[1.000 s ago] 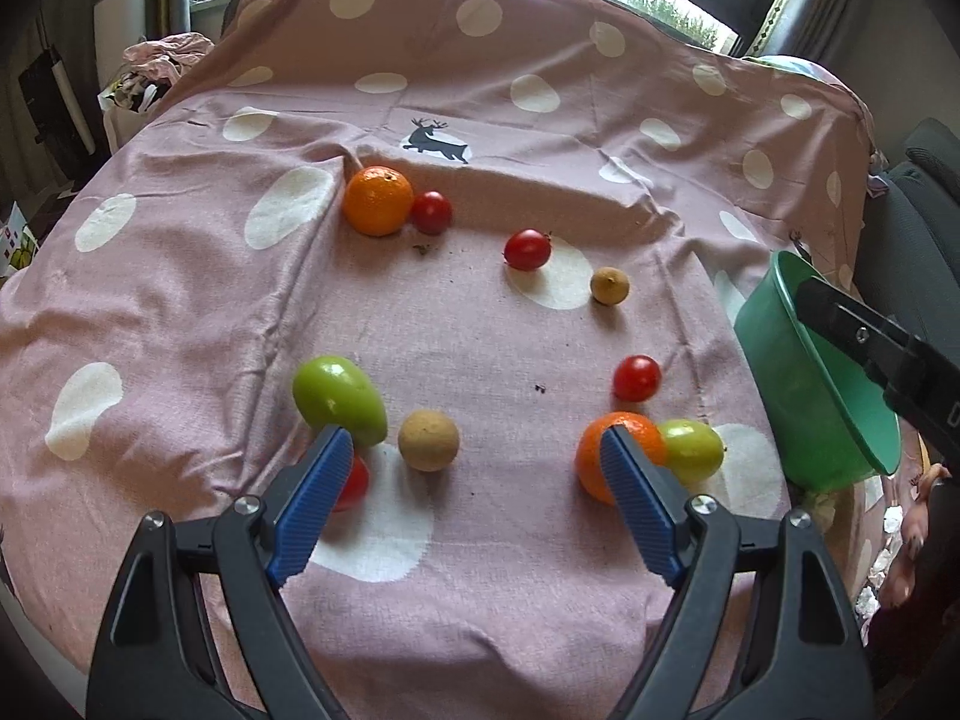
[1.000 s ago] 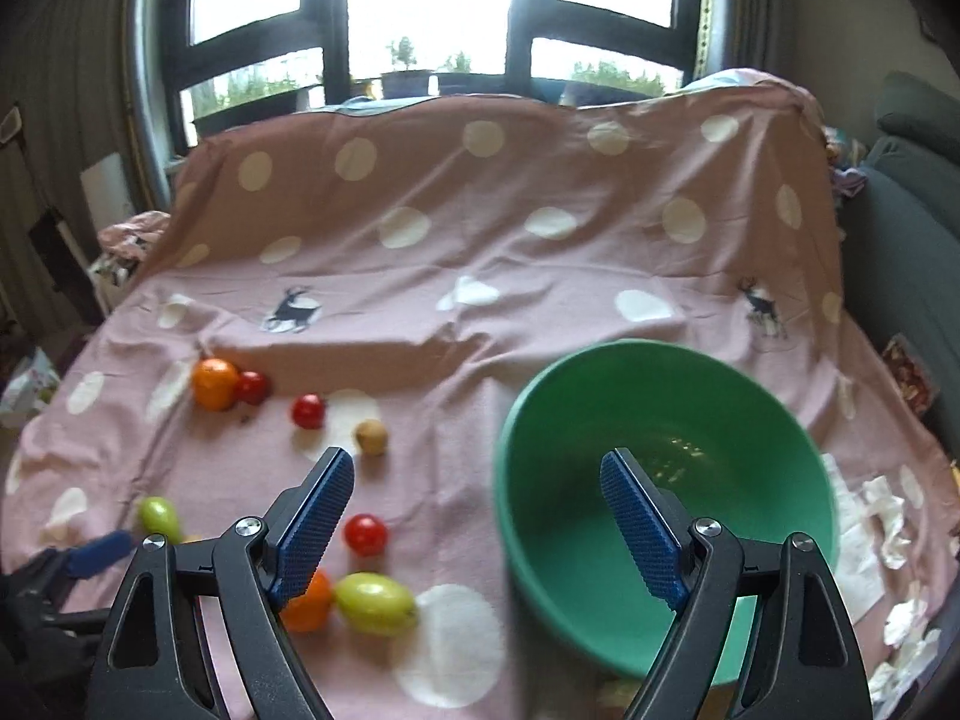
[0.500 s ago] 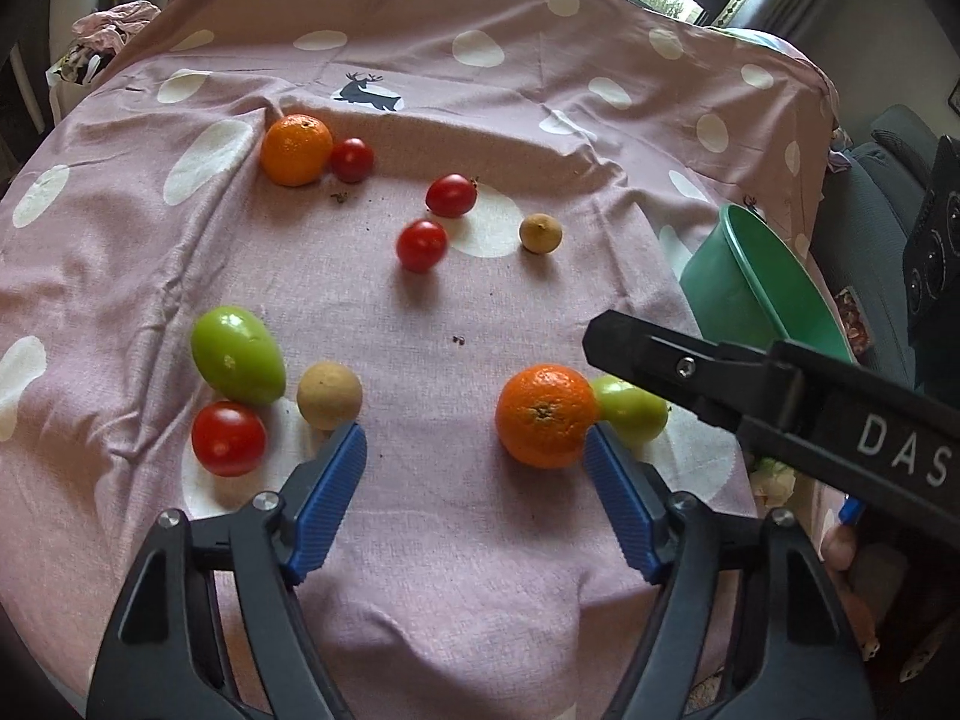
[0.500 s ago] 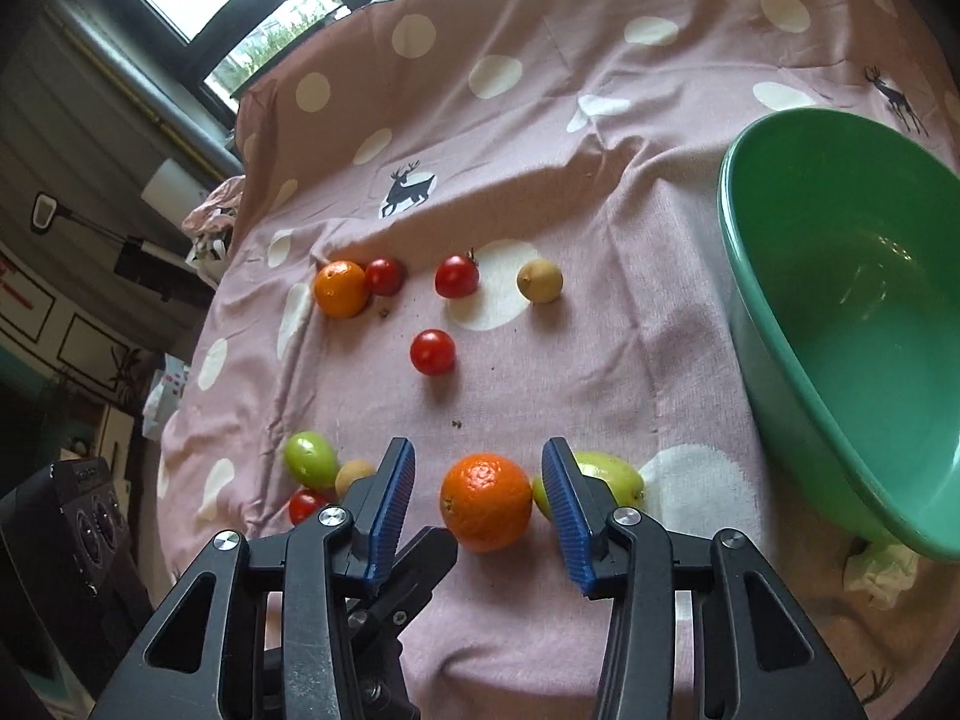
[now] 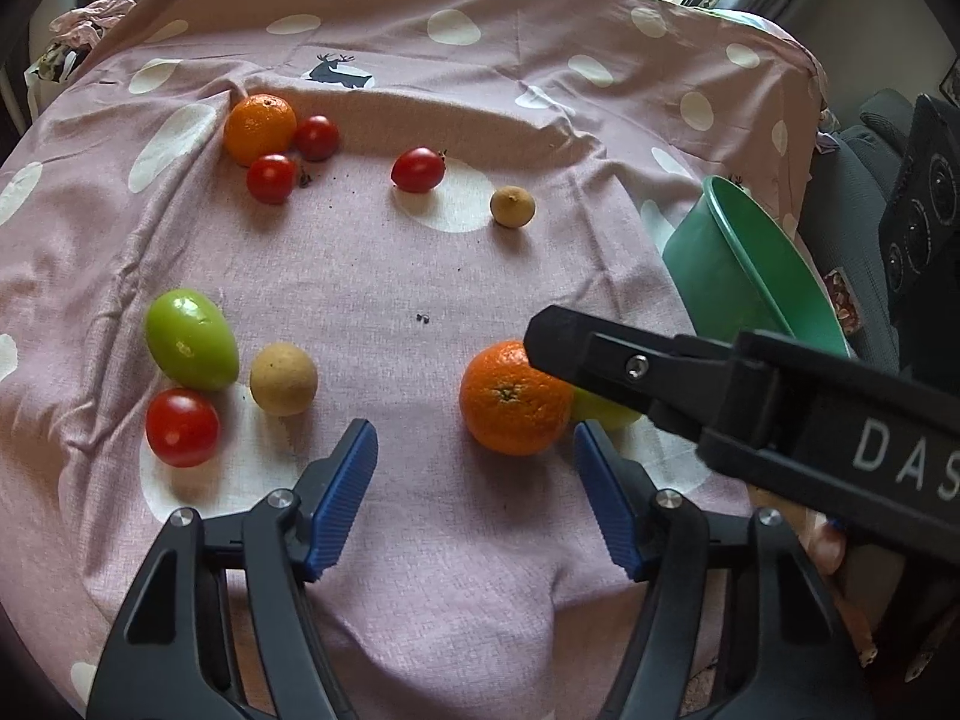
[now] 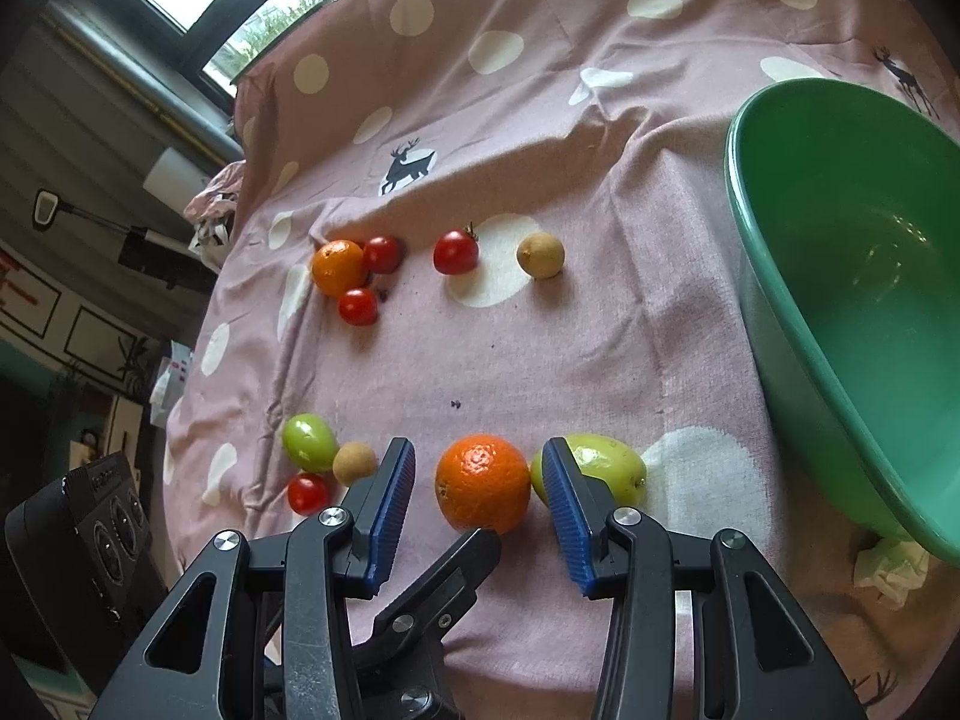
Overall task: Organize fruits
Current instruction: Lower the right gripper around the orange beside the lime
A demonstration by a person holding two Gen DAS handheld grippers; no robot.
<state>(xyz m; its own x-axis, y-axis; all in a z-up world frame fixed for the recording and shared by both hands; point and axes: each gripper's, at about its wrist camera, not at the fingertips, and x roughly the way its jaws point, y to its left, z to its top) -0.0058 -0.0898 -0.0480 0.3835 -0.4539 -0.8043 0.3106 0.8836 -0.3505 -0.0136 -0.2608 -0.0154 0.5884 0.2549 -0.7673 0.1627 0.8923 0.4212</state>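
Note:
An orange (image 6: 483, 483) lies on the pink dotted cloth, touching a green oval fruit (image 6: 606, 465) on its right. My right gripper (image 6: 477, 456) has its blue pads on either side of this orange, with a thin gap on each side. One of its fingers (image 5: 600, 354) crosses the left wrist view over the orange (image 5: 516, 399). My left gripper (image 5: 474, 431) is just short of the same orange; its jaws are closing and nothing sits between the pads. A green bowl (image 6: 780, 324) stands tilted at the right.
At the back lie a second orange (image 5: 260, 127), red tomatoes (image 5: 271, 179) and a tan round fruit (image 5: 512, 207). Near left lie a green fruit (image 5: 191, 339), a tan fruit (image 5: 283, 378) and a tomato (image 5: 182, 427). Crumpled tissue (image 6: 888, 564) lies by the bowl.
Both grippers tipped down and closed in on the near orange. The right jaws narrowed from wide to around it; the left narrowed a little. A tomato rolled from beside that orange to the far orange.

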